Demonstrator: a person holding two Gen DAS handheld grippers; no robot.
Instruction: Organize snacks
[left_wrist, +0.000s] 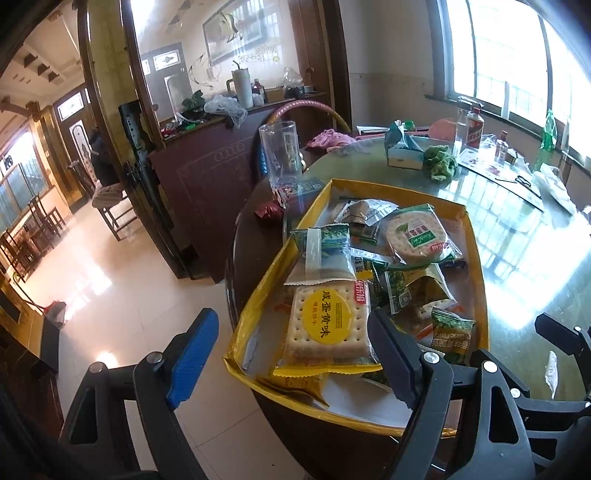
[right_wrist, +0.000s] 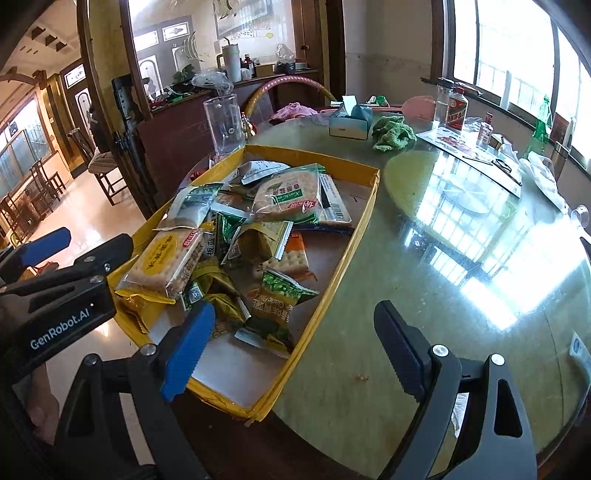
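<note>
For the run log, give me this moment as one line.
left gripper: open, empty | right gripper: open, empty | snacks: piled in box | table: box at edge

Daylight pours through large barred windows onto a round glass-topped table; glossy pale floor tiles reflect it beside wooden chairs.

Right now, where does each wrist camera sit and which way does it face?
Left wrist: on the left tongs, off the table's edge, facing the yellow tray; both open fingers show, the right tongs' tip at right.
Right wrist: on the right tongs, above the tray's near right corner and the glass tabletop; open fingers show, the left tongs at left.
Shared: tray, square cracker pack, clear cup.
</note>
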